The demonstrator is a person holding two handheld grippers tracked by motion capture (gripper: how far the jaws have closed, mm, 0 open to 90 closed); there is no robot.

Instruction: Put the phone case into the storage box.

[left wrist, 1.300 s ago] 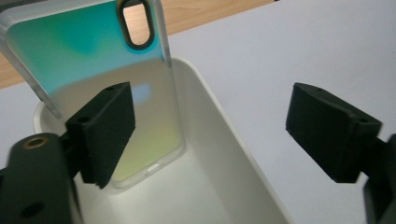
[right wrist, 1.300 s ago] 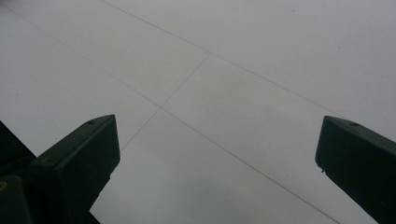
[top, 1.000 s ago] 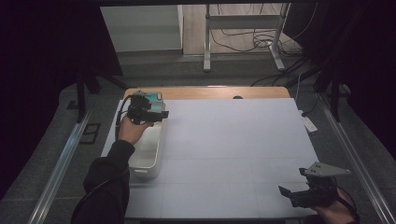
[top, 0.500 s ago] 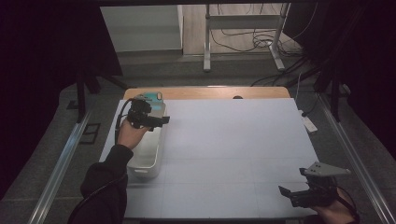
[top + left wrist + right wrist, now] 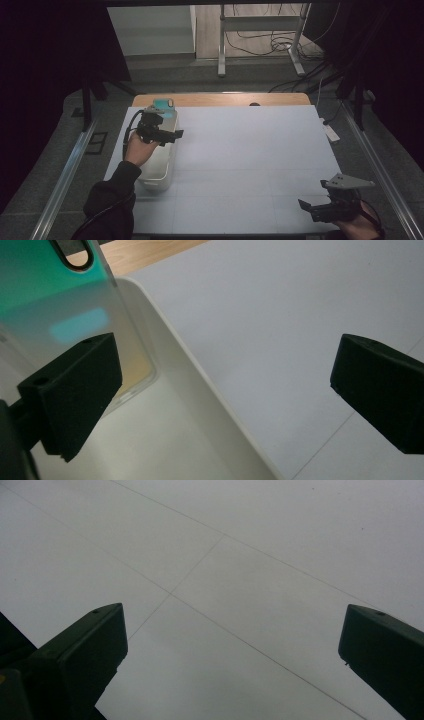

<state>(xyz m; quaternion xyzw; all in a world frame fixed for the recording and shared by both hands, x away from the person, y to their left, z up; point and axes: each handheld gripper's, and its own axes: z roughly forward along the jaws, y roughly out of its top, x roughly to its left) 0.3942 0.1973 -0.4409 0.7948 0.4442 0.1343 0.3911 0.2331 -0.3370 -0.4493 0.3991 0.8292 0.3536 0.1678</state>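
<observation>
Dim, soft pictures: bright table centre, surroundings black, nearby claws blurred.

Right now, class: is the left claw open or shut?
Open. The left claw has just been opening: its jaws stand wide apart, nothing between them, beside the white bin.

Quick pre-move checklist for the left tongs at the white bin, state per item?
1. Left tongs open, jaws just opened wider, nothing between them: ok.
2. Teal item free of the pads: it stands in the white bin beside the left pad; contact cannot tell.
3. Teal item settled in the bin: leaning, cannot tell.
4. Right tongs open, over bare table: ok.
5. Path across the table free: ok.
</observation>
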